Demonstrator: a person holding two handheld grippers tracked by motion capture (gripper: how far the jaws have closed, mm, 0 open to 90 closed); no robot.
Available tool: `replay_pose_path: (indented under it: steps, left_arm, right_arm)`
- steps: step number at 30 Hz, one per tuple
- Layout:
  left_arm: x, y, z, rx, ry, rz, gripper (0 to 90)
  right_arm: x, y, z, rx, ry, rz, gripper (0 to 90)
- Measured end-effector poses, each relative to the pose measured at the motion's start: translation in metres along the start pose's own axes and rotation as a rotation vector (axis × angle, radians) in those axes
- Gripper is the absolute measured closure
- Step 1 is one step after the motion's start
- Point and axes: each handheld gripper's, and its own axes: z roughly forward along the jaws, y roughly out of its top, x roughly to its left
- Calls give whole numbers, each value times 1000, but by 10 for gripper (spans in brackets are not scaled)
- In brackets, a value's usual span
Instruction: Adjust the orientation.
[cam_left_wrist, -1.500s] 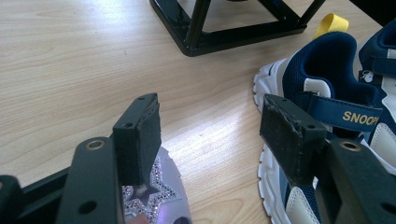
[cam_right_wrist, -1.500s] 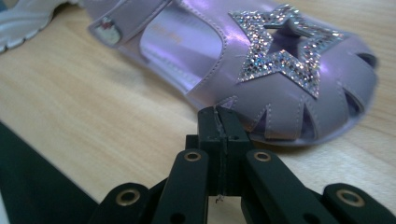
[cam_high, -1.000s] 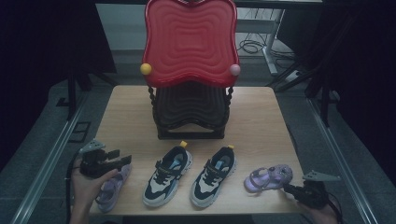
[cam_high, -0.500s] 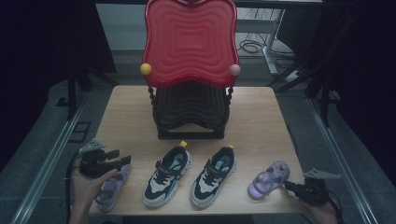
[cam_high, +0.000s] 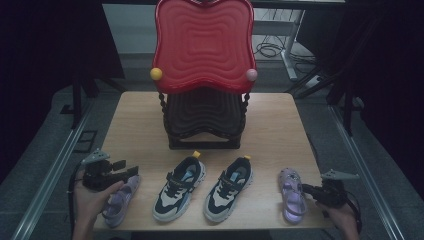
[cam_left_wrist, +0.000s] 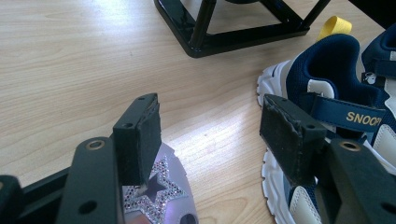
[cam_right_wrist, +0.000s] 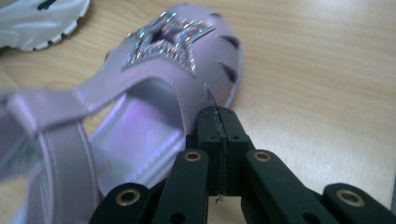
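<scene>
Two lilac sandals with glitter stars lie near the table's front edge. My left gripper (cam_high: 129, 172) (cam_left_wrist: 210, 126) hovers open over the toe of the left sandal (cam_high: 119, 197) (cam_left_wrist: 156, 191), its pads apart and gripping nothing. The right sandal (cam_high: 292, 192) (cam_right_wrist: 154, 93) lies with its toe pointing away from the front edge. My right gripper (cam_high: 305, 189) (cam_right_wrist: 218, 114) is shut, jaws pressed together, with the tip against that sandal's outer side. Between the sandals stand a pair of navy-and-white sneakers (cam_high: 179, 187) (cam_high: 228, 186) (cam_left_wrist: 336, 93).
A small chair with a red wavy back (cam_high: 202, 45) and black frame (cam_high: 204, 115) (cam_left_wrist: 233, 35) stands mid-table behind the shoes. Bare wooden table (cam_high: 135, 125) lies on both sides of it. The front edge is close behind the shoes.
The right sandal has swung from lying crosswise to pointing lengthwise away from the front edge, with my shut right gripper moving beside it. The left gripper and left sandal have stayed put.
</scene>
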Motion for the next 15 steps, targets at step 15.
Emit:
replay_pose_path:
  steps: [15]
  left_arm:
    - [-2,-1,-1,3,-4,3,386]
  right_arm:
    - [22,15,-39,-165,61,-15,897]
